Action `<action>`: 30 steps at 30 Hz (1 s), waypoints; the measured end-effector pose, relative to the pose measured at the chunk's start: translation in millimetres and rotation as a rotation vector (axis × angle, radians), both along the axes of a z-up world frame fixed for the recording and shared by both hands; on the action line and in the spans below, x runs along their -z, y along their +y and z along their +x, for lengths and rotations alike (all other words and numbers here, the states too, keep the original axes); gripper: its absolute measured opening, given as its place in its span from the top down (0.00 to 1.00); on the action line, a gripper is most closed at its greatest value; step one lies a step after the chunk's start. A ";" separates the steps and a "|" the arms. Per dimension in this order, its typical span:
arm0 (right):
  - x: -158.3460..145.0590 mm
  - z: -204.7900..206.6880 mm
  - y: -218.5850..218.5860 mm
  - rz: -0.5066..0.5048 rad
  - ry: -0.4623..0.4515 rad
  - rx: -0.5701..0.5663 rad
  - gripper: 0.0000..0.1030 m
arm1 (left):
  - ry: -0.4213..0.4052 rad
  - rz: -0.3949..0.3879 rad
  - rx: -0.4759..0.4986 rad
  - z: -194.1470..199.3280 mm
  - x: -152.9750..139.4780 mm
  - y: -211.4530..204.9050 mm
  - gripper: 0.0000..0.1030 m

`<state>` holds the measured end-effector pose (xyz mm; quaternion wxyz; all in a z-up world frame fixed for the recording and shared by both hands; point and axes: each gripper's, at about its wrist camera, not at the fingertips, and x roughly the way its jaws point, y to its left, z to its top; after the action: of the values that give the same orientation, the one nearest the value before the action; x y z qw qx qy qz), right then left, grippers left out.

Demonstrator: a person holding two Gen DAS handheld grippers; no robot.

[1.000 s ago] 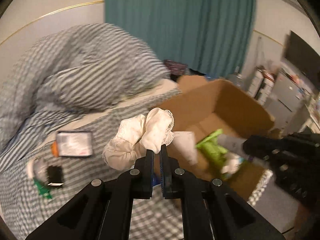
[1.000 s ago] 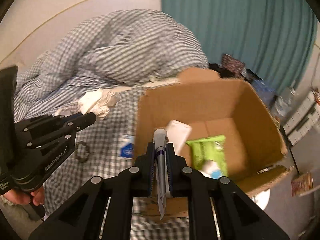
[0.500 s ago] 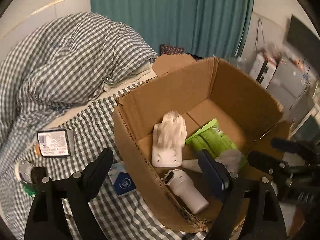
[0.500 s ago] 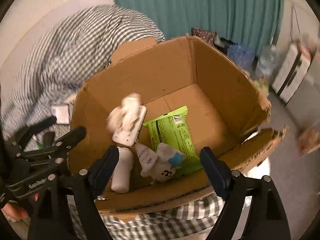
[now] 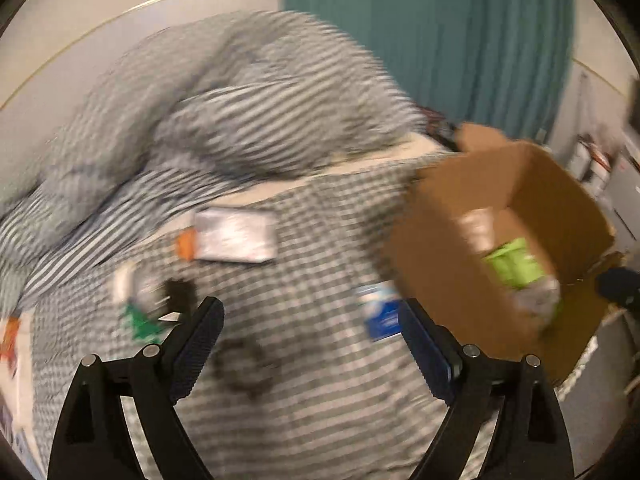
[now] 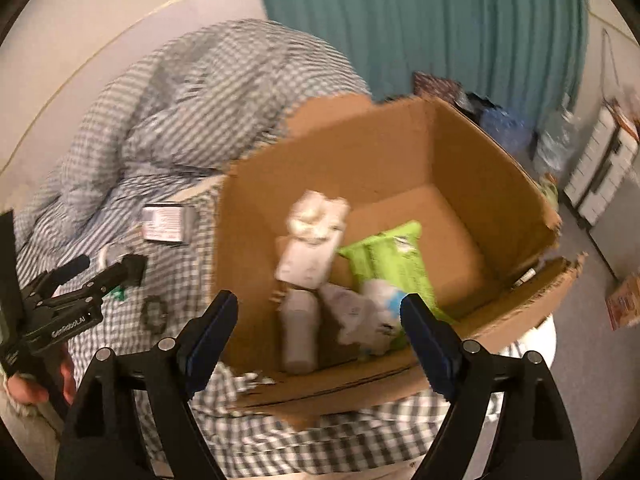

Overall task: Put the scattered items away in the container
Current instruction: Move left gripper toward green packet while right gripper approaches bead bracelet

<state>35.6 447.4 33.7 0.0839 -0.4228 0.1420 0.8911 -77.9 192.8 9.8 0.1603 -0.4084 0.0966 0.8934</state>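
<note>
Checked bedding (image 5: 304,396) is lying under everything, with a teal curtain (image 6: 420,24) hanging behind. Your left gripper (image 5: 310,328) is hovering with its jaws spread wide and nothing between them, over the bed where scattered items are sitting: a silver packet (image 5: 236,236) with an orange end, a blue-and-white packet (image 5: 380,312) just beside the cardboard box (image 5: 432,248), and a dark ring (image 5: 244,364). That view is smearing badly, so the small green and black things at the left are hard to make out. Your right gripper (image 6: 318,324) is also gaping wide and empty, and its view is showing you inside the box (image 6: 360,160): a white adapter (image 6: 312,248) with a pale cloth (image 6: 316,212) on top, a green wipes pack (image 6: 388,260), a white bottle (image 6: 298,332) and a grey-white bundle (image 6: 360,316), partly blurred
</note>
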 end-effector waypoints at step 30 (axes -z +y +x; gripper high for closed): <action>47.0 -76.9 -253.4 0.092 -0.061 -0.422 0.23 | -0.049 0.066 -0.437 -26.6 55.7 -253.3 0.11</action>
<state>-41.4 194.0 -13.3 -0.0812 -0.4655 0.0070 0.8813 -104.5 -60.5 -45.9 -0.0215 -0.4357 -0.0274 0.8994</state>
